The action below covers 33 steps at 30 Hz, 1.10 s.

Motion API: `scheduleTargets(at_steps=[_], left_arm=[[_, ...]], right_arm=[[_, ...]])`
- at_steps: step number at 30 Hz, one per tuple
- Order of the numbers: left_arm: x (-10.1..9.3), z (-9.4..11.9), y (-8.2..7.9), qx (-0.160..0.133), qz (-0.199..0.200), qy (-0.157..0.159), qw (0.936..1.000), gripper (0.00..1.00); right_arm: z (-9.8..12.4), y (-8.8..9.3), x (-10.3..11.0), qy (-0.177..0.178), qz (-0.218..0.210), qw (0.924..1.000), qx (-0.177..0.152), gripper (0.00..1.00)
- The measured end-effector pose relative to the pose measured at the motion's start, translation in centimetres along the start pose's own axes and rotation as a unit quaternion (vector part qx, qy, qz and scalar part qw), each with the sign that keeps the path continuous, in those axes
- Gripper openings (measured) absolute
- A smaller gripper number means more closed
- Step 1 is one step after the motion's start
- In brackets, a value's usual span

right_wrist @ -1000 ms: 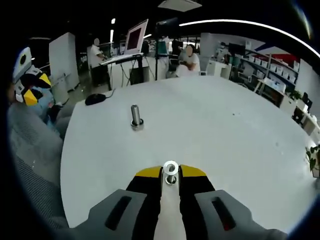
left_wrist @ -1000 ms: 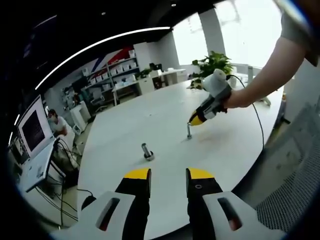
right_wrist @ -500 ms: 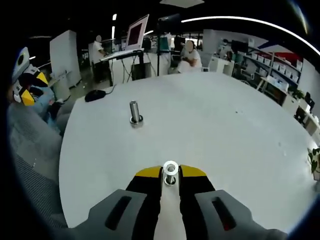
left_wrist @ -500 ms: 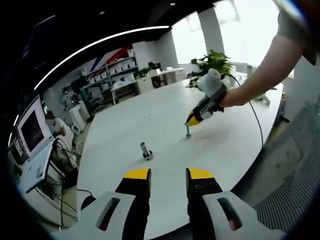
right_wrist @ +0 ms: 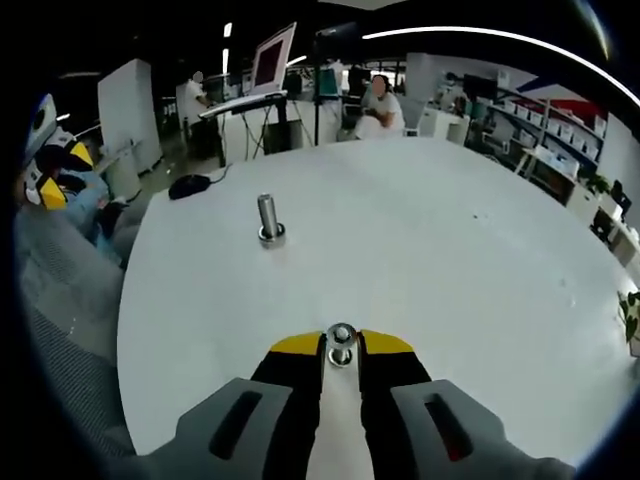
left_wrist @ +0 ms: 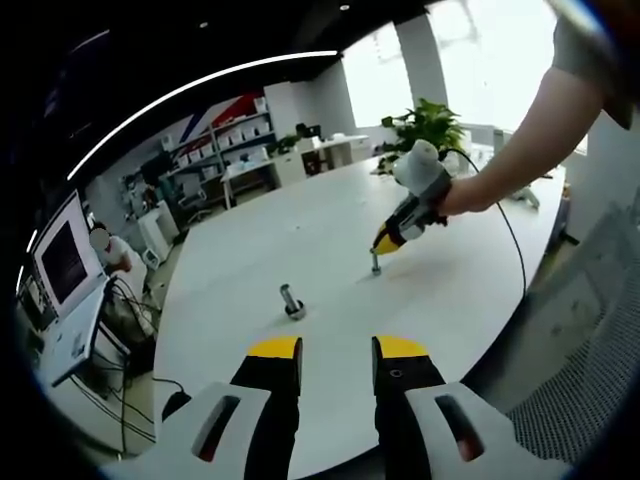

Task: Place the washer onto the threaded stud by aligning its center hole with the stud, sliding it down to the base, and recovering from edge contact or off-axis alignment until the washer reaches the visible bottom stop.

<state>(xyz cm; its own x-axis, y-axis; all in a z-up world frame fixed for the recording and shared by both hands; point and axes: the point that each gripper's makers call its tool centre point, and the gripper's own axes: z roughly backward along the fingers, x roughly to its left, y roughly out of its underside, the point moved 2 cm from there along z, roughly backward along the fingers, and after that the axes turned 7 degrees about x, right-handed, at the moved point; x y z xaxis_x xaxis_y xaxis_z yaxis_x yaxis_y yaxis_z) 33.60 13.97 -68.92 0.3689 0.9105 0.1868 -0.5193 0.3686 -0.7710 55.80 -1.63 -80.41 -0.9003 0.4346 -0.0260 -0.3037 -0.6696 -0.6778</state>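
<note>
Hardly any change since a second ago: still clamped on the small stud, still standing on the table, with the far stud sitting slightly higher in the right gripper view.

Wide white table (right_wrist: 450,270) underneath it all. Left hand-held gripper (left_wrist: 336,362) low over the near table edge, jaws apart, nothing between them. Right hand-held gripper (right_wrist: 341,352) closed on a short threaded stud (right_wrist: 341,345), upright, foot touching the table; seen also from the left gripper view (left_wrist: 391,240). Washer (right_wrist: 341,332) ringing the top of that gripped stud. Second stud (right_wrist: 268,218) upright on its base, well apart.
</note>
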Motion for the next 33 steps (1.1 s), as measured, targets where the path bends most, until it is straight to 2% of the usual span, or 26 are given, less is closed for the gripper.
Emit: scheduleTargets(at_steps=[5, 11, 16, 26, 31, 33], left_arm=[[0.0, 0.0, 0.0, -0.001, 0.000, 0.000, 1.0000, 0.26], [-0.1, 0.0, 0.0, -0.001, -0.001, 0.001, 1.0000, 0.26], [0.1, -0.1, 0.2, 0.004, 0.006, 0.001, 1.0000, 0.26], [1.1, 0.4, -0.1, -0.014, 0.043, -0.005, 0.9990, 0.26], [1.0, 0.4, -0.3, -0.016, 0.043, -0.005, 0.9989, 0.27], [0.9, 0.4, -0.3, -0.017, 0.039, -0.003, 0.9991, 0.27]], right_arm=[[0.3, 0.4, 0.2, -0.003, -0.007, 1.0000, 0.004, 0.16], [1.2, 0.2, 0.1, 0.003, -0.015, 0.9999, -0.007, 0.16], [3.3, -1.3, 0.6, 0.009, -0.035, 0.9980, -0.052, 0.17], [8.4, -2.5, 2.6, 0.025, -0.051, 0.9921, -0.112, 0.17], [10.7, -3.1, 3.6, 0.027, -0.084, 0.9847, -0.150, 0.18], [11.3, -3.1, 3.6, 0.035, -0.101, 0.9819, -0.156, 0.24]])
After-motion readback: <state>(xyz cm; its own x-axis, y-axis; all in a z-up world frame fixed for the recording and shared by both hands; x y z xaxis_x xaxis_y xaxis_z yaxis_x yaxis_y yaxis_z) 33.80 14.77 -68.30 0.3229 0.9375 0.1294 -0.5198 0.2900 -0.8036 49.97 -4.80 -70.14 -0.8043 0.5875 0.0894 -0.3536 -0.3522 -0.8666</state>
